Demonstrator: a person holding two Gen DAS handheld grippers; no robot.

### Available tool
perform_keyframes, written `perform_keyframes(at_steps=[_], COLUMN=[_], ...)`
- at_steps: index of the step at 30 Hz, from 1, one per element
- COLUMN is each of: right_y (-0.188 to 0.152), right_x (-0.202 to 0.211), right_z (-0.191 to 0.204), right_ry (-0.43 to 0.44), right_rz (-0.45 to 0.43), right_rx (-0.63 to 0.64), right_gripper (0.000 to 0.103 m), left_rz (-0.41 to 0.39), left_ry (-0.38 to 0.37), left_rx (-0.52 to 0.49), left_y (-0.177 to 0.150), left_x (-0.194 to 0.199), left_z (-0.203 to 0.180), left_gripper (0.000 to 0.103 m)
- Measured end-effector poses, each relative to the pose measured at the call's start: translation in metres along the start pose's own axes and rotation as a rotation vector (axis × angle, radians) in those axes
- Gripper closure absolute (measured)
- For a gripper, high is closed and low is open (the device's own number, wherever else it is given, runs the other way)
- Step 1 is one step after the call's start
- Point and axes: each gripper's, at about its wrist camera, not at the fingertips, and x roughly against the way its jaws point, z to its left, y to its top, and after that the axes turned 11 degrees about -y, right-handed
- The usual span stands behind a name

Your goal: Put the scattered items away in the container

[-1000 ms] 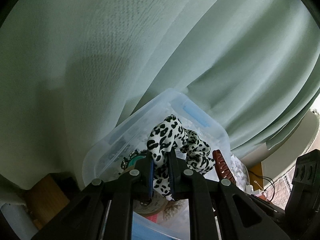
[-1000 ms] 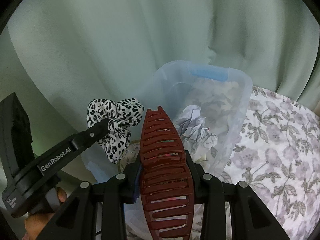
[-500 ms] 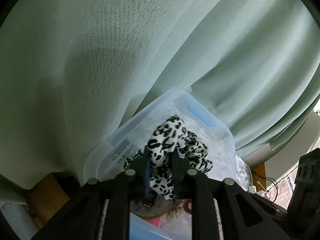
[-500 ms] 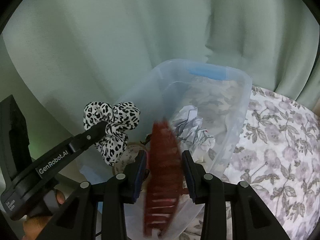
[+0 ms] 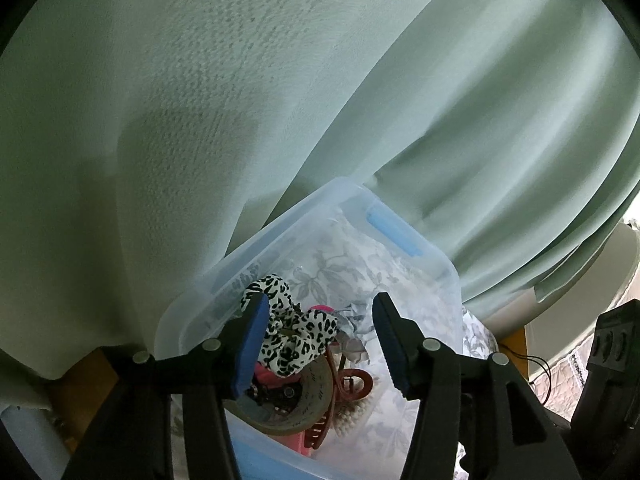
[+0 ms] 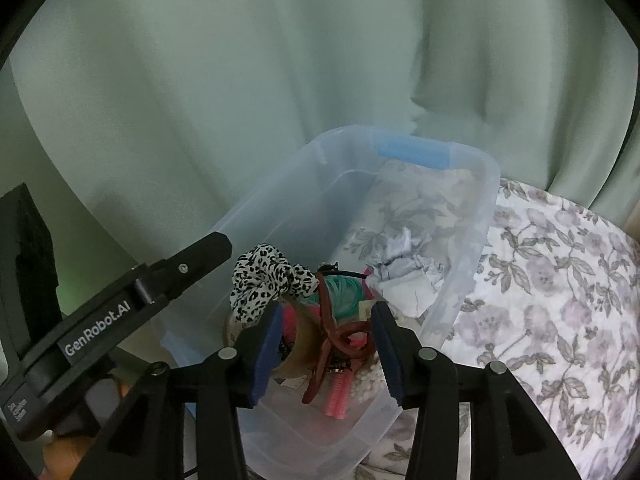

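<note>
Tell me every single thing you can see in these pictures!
box: one, clear with blue handles, on the cloth.
scrunchie: one, black-and-white spotted, in the box.
hair clip: one, dark red, in the box.
tape roll: one, brown, under the scrunchie.
crumpled paper: one, white, in the box.
curtain: pale green, behind the box.
cloth: flowered, under the box.
left tongs: black, blue pads, open.
right tongs: same, open.
</note>
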Motion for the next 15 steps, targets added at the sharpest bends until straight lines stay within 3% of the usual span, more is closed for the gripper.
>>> perform_keyframes(at_steps=[15], right_y=[-0.001], right_x=[0.021], right_z=[-0.009], right_ry=[0.002], right_rz=[-0.026], right_rx=[-0.026], right_gripper=[0.053], left_rz=[-0.01], left_ry=[0.005], left_rx=[-0.044], left_y=[-0.005], left_x=[-0.002], left_z=[-0.02], left_gripper=[0.043])
